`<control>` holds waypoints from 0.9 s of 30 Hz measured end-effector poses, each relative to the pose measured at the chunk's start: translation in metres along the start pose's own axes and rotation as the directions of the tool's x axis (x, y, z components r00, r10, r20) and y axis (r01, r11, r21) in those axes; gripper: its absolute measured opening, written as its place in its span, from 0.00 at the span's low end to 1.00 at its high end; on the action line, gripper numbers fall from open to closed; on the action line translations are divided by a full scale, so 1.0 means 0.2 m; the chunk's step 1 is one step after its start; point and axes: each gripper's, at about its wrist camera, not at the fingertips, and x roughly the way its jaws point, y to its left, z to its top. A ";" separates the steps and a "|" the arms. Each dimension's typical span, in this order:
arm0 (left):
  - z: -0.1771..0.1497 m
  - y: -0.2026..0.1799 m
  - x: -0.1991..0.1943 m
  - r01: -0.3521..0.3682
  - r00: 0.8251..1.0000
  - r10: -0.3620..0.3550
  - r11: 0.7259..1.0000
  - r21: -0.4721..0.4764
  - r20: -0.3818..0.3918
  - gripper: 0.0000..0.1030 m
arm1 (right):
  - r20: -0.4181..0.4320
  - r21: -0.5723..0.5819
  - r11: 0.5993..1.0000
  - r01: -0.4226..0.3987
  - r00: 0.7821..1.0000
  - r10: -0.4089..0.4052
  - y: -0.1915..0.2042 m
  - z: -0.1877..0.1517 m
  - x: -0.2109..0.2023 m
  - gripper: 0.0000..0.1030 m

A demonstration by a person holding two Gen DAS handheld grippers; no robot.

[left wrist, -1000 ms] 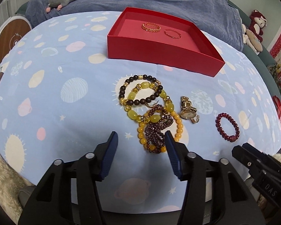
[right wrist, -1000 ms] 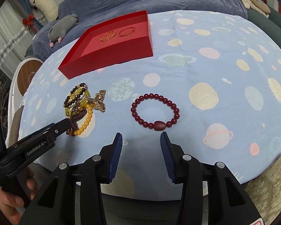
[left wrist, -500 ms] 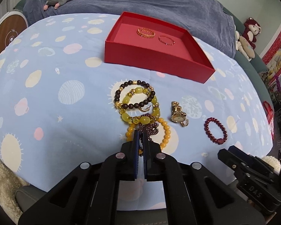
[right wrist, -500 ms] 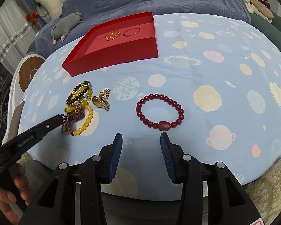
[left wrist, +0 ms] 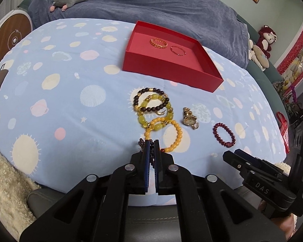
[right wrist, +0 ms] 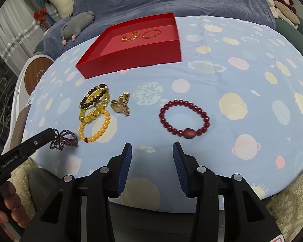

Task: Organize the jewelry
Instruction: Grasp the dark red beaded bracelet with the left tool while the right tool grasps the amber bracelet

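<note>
My left claw (left wrist: 150, 144) is clenched on the dark purple multi-strand beaded bracelet (right wrist: 63, 139); from the right wrist view its loops fan out from my fingertips just above the blue planet-print cloth (right wrist: 222, 92) that covers the worktop, at the near left edge. My right claw (right wrist: 152, 151) is released, jaws spread wide and gripping nothing, hovering near the front edge of the cloth.

Just beyond my right claw lies the dark red round-bead bracelet with one larger oval bead (right wrist: 184, 119), flat on the cloth and apart from everything else. To its left sits the small gold wristwatch (right wrist: 121, 103), lying on its side. Left of the watch is a cluster: the orange-yellow round-bead bracelet (right wrist: 96, 127) nearest me, overlapping the pale yellow-green chunky bead bracelet (right wrist: 95, 109), which in turn lies under the dark brown bead bracelet with gold spacers (right wrist: 94, 97).

Farther back stands the shallow red cardboard box lid (right wrist: 131, 56), open side up. Inside it rest the gold chain bracelet (right wrist: 130, 35) and, just beside it, the thin red cord bangle (right wrist: 150, 33).
</note>
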 end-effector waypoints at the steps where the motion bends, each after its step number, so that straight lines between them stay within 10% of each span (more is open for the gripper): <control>1: -0.01 0.02 0.00 -0.008 1.000 0.008 1.000 -0.005 -0.002 0.03 | -0.006 -0.006 1.000 -0.006 1.000 0.006 0.02 0.00 0.01 0.40; 19: -0.04 0.13 0.05 -0.034 0.999 0.034 0.998 -0.053 -0.016 0.03 | -0.063 -0.074 0.996 -0.058 0.997 0.054 0.36 0.12 0.25 0.36; 27: -0.05 0.14 0.08 -0.036 0.999 0.034 0.997 -0.062 -0.026 0.03 | -0.084 -0.094 0.995 -0.029 0.996 0.021 0.37 0.12 0.32 0.19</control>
